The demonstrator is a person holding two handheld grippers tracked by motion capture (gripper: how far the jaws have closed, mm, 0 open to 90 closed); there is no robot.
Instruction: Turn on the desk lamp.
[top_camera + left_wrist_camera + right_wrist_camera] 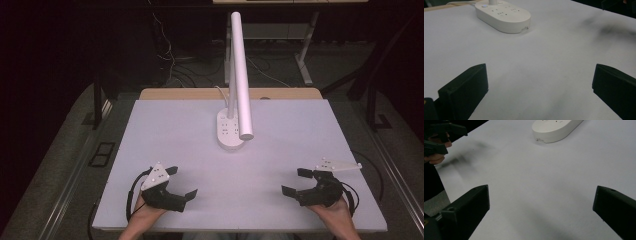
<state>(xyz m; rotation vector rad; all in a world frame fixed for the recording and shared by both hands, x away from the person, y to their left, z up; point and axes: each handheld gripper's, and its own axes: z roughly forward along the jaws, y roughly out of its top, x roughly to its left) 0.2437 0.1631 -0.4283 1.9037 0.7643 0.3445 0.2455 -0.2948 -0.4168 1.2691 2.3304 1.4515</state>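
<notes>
Bright, evenly lit white table amid dark surroundings; soft smudgy shadows, slightly grainy close-ups.

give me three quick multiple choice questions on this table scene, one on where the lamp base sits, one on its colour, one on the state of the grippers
1. Where does the lamp base stand on the table?
A. at the near left corner
B. near the middle of the far half
C. at the near right corner

2. What colour is the lamp base?
A. white
B. red
C. black

3. How do the jaws of the left gripper and right gripper stand?
A. both clamped on the lamp
B. one open, one shut
C. both open with nothing between them

Answers:
1 B, the high view shows the base centred toward the far edge, ahead of both grippers.
2 A, the base and the lamp arm are white.
3 C, each gripper view shows two jaws wide apart over bare table.
</notes>
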